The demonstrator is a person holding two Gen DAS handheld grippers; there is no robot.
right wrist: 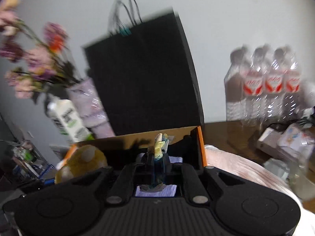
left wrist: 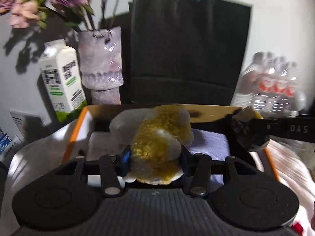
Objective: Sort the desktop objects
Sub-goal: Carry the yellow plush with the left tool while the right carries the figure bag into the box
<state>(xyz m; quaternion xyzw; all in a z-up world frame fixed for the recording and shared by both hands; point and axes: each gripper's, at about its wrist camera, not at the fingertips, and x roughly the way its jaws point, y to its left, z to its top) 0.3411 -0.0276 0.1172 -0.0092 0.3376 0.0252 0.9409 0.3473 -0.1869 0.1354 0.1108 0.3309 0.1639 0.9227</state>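
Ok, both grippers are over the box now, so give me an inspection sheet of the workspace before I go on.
Surface: brown wooden desk, bare patch right of the box.
Job's things: yellow and white plush toy held over the orange-edged box; small yellow and blue crumpled item held over the same box; white cloth lies inside it.
Clutter: milk carton, vase of flowers, black paper bag, pack of water bottles, small packets at far right.
Grippers: left gripper shut on the plush toy; right gripper shut on the crumpled item.
Cables: nothing seen clearly.
Surroundings: plain white wall behind; the views are motion-blurred.
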